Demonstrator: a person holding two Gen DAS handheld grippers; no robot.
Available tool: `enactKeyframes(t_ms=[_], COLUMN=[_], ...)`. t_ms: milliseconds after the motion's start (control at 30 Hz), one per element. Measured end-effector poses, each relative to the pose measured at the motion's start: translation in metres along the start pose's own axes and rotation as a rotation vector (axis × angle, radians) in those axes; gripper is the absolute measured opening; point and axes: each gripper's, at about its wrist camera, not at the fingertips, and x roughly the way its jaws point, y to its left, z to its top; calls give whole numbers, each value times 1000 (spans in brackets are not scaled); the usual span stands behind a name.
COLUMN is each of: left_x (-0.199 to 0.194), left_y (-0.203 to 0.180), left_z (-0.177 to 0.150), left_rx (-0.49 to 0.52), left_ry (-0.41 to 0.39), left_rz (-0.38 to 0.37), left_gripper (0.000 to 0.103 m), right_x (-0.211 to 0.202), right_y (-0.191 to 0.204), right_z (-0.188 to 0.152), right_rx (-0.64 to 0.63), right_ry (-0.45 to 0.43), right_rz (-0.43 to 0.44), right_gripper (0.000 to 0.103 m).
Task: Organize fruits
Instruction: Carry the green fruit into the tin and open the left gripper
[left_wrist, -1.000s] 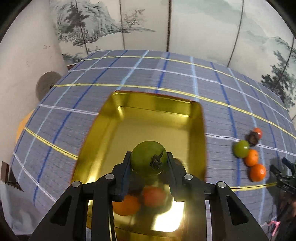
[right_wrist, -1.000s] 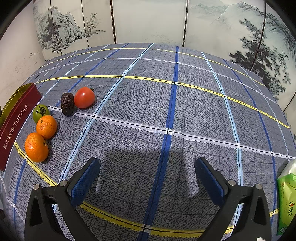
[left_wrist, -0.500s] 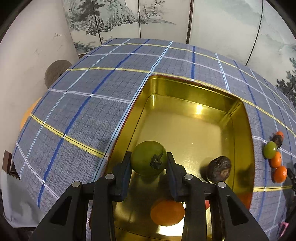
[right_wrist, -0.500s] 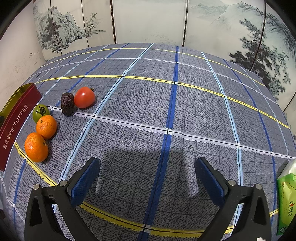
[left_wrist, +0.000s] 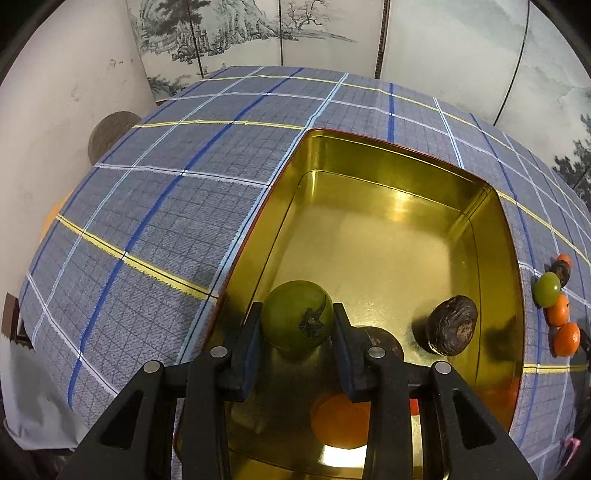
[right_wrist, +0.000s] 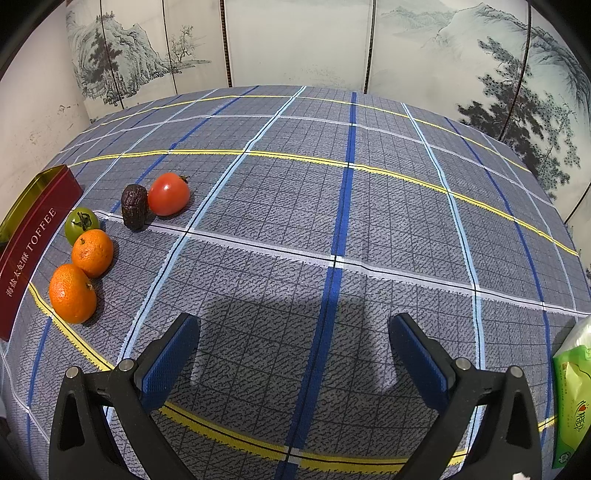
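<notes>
Nearest the left wrist camera, the left gripper (left_wrist: 297, 334) is clamped on a green tomato (left_wrist: 296, 314), a blue pad pressed against each flank and the dark stem facing back toward the camera. The fruit is close to round, so it has no long axis that matters; what counts is that it hangs over the near left part of the gold tin (left_wrist: 496, 236), inside the rim, with the tin floor directly below the fingers. The gripper points steeply down into the tin, so the release looks like a short drop straight beneath, probably with little travel left.

Under and just behind the fingers, on the tin floor, lies an orange fruit (left_wrist: 338, 421), partly hidden by the right-hand finger. To the right of the tomato in the tin sits a dark wrinkled fruit (left_wrist: 451, 325), apart from it. The far half of the tin is bare.

Beyond the tin's right wall, on the checked cloth (right_wrist: 369, 229), the waiting fruit stand in a row: two mandarins (right_wrist: 73, 293), a second green tomato (right_wrist: 82, 223), a dark date-like fruit (right_wrist: 134, 206) and a red tomato (right_wrist: 168, 194). The right gripper (right_wrist: 295, 354) is nearer these, tilted down over the cloth, its jaws spread wide with nothing between them
</notes>
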Motion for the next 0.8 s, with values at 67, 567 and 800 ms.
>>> enactKeyframes(t_ms=[67,567,800], left_x=[0,-1,-1], left_y=[0,-2,-3], left_z=[0,-4,-5], left_rx=[1,13,9], left_ry=[-1,-16,-19], left_rz=[1,35,44], left_gripper=[36,37,37], right_x=[0,0,0], right_y=[0,0,0], right_z=[0,0,0], right_rx=[0,0,0], right_ry=[0,0,-1], right_rz=[0,0,-2], right_gripper=[103,103,102])
